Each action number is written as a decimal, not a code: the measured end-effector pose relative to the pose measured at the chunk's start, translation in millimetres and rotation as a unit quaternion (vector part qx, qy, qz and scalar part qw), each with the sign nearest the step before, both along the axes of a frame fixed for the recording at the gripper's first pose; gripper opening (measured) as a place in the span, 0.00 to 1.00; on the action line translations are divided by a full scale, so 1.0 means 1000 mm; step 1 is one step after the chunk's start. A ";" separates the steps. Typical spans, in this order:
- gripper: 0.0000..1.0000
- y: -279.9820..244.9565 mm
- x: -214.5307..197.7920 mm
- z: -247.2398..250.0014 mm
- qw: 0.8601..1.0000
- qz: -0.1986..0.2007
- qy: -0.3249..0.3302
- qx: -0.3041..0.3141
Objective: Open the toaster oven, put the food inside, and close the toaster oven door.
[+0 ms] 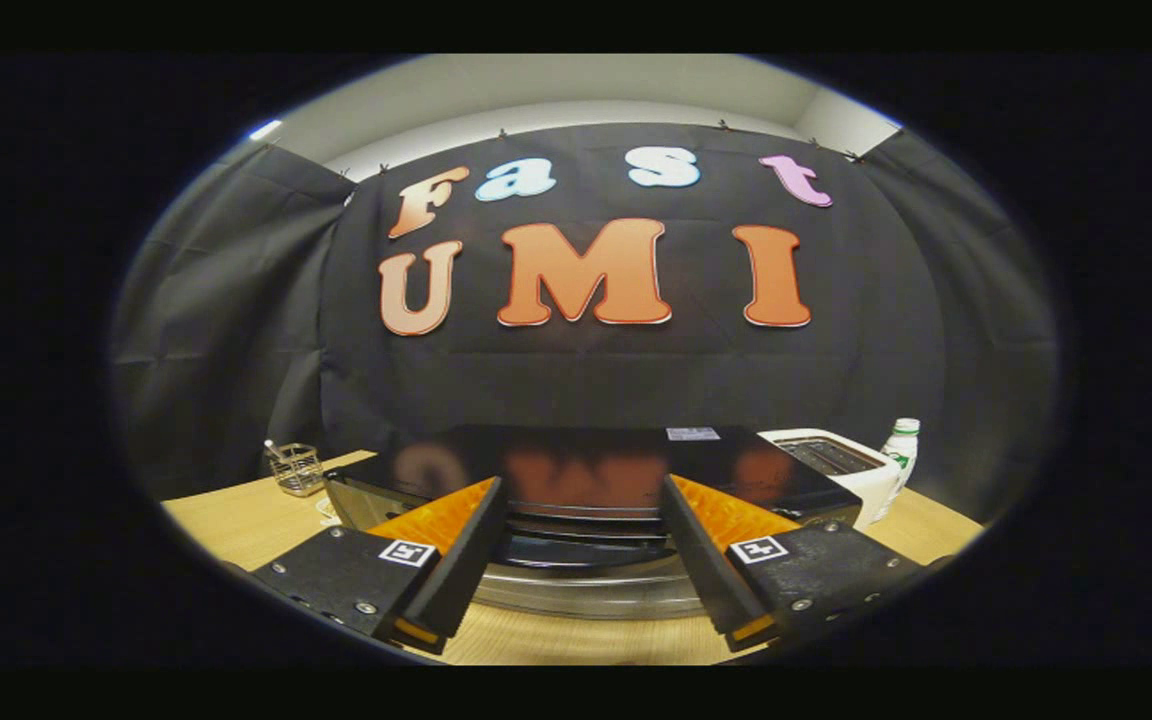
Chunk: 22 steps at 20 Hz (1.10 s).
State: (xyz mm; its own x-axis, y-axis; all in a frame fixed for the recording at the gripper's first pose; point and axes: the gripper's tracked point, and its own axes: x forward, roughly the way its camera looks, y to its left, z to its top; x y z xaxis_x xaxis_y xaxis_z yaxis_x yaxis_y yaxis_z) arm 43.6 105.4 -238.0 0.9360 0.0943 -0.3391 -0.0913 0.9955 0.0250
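Spread wide and holding nothing, gripper [584,500] points level toward twelve o'clock at glossy black boxy toaster oven [586,465] on wooden table [236,520].

Legible text: we find none.
- Sticker [693,433], pale, on the oven [626,462] top: print too small for us to read.
- Bottle [899,452] beyond the oven: green-and-white label, wording blurred.
- Markers [407,552], one square black-and-white coded tag on each finger of the gripper [584,500]: patterns, not letters.
We log the fingers spread wide, the oven's front between them, neither pressing on anything.
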 end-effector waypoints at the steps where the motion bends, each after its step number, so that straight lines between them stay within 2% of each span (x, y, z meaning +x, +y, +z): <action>1: 0.91 0.001 -0.005 0.001 1.000 0.004 -0.004 0.001; 3: 0.91 0.002 -0.020 0.000 1.000 0.008 0.008 0.018; 5: 0.87 0.003 -0.037 0.001 0.999 0.025 0.017 0.015; 7: 0.87 0.006 -0.053 -0.002 0.998 0.041 0.035 0.025; 15: 0.87 0.010 -0.124 -0.028 0.983 0.085 0.152 0.064; 19: 0.86 0.014 -0.142 -0.055 0.970 0.092 0.211 0.079; 22: 0.86 0.006 -0.162 -0.075 0.962 0.081 0.246 0.083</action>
